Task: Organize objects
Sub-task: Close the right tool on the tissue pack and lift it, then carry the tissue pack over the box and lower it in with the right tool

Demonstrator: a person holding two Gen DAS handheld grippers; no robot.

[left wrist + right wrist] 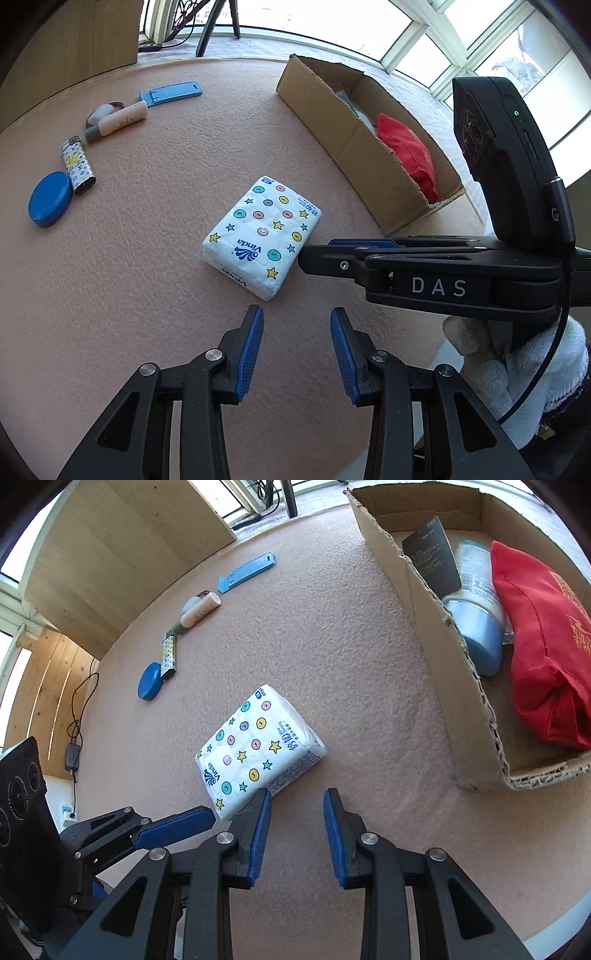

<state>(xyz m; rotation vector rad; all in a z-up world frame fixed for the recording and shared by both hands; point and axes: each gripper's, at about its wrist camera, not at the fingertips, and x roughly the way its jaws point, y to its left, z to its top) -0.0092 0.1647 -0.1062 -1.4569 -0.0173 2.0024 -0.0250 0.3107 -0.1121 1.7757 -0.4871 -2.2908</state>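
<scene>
Pink textured tabletop (351,627) under window light. Cardboard box (424,602) held red pouch (543,635), blue-capped bottle (476,627), dark card (432,554). Tissue pack (255,749) lay outside box, near my grippers. My left gripper (297,354) and right gripper (297,834) both spread apart, gripping nothing.

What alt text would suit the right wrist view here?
The open right gripper hovers over a pink table, empty, beside a Vinda tissue pack. A cardboard box at right holds a red pouch; the left gripper enters at lower left.
</scene>
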